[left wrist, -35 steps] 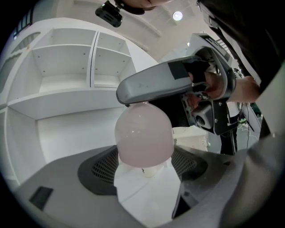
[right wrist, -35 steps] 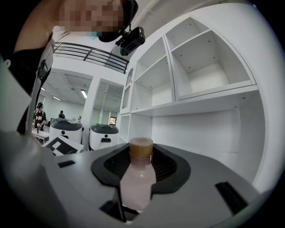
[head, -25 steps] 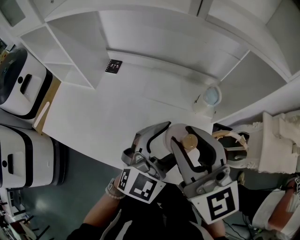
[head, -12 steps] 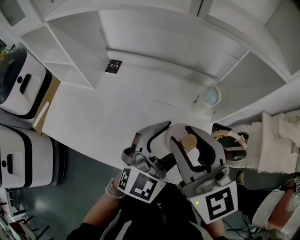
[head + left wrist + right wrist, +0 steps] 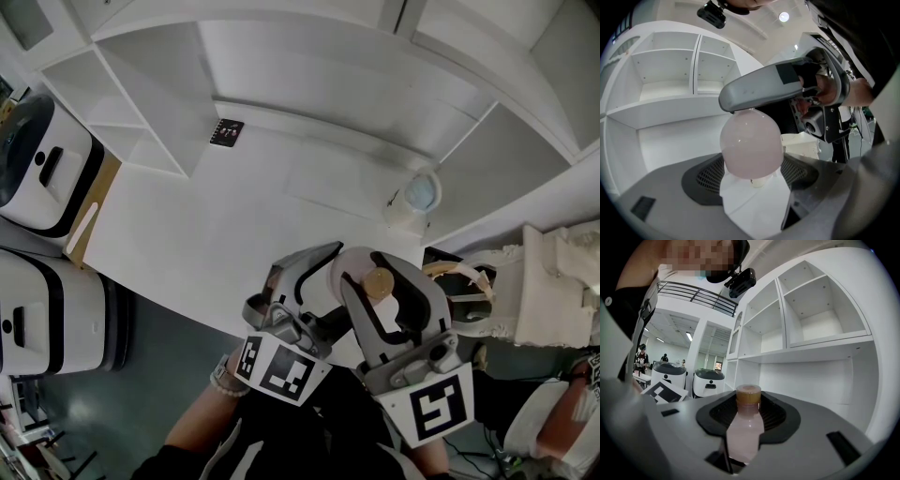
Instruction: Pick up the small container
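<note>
The right gripper clamps the small container by its sides, tan cap pointing away from the claw. The left gripper, just beside it, has its jaws apart, with the container's rounded base at their mouth. Both hang over the table by its near edge, with bare tabletop ahead of them and white shelving well beyond.
</note>
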Tool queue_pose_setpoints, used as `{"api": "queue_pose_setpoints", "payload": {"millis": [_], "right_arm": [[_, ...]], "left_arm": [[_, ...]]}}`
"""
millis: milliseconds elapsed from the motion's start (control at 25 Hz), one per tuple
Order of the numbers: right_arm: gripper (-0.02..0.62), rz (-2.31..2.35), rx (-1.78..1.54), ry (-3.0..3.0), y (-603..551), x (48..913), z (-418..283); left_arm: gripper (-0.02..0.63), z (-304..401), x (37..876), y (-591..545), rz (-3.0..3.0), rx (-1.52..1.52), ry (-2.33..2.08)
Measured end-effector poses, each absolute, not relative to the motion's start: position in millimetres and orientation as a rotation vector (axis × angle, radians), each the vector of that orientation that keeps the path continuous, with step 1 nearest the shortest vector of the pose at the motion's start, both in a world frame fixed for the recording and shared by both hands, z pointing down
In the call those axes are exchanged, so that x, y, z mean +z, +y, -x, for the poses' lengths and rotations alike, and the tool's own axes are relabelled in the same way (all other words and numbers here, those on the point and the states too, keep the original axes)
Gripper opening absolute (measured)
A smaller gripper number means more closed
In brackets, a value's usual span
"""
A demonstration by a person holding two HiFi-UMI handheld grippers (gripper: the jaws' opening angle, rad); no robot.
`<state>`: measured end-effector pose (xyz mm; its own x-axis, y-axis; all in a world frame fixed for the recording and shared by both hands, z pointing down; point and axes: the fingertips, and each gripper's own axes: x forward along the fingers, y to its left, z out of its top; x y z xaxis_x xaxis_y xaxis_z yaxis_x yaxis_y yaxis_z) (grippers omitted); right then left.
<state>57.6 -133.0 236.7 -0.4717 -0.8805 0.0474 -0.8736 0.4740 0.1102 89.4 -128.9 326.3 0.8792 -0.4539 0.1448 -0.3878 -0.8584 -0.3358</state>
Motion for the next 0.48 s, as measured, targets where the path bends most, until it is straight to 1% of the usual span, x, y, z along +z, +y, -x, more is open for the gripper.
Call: {"api": "queue_pose_setpoints", "payload": {"millis": [480], "right_arm": [[0.141, -1.556, -0.091, -2.609, -135.3, 239.9, -58.8]], "left_arm": [[0.373, -90.4, 329.0, -130.1, 2.755, -0.329, 0.634]]}}
